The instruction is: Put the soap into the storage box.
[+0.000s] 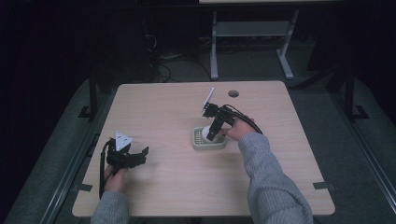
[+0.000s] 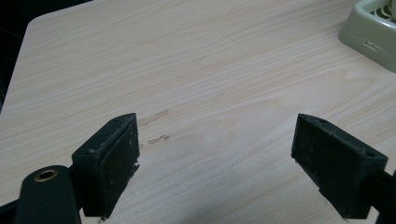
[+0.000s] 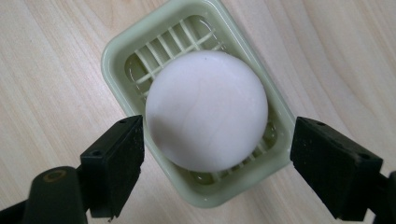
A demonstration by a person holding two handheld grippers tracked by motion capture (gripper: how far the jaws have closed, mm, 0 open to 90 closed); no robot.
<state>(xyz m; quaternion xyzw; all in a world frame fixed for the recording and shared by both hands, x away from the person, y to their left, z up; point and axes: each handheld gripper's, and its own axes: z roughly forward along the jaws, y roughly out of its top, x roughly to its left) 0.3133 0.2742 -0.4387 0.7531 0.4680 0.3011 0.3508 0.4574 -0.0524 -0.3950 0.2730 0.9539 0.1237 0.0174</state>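
A round white soap (image 3: 206,110) lies in a pale green slatted dish (image 3: 119,46) on the wooden table. In the high view the soap (image 1: 206,132) and dish (image 1: 200,146) sit near the table's middle. My right gripper (image 3: 217,161) hangs over the dish, open, its jaws standing on either side of the soap without touching it; in the high view it (image 1: 211,135) points down at the dish. My left gripper (image 1: 140,156) rests low at the table's left, open, nothing between its jaws (image 2: 215,158). A corner of the dish (image 2: 371,35) shows at the upper right of the left gripper view.
The table (image 1: 163,112) has a round cable hole (image 1: 233,93) near its far edge. A desk frame (image 1: 252,37) stands beyond the table on the floor. Bare wood lies between the two grippers.
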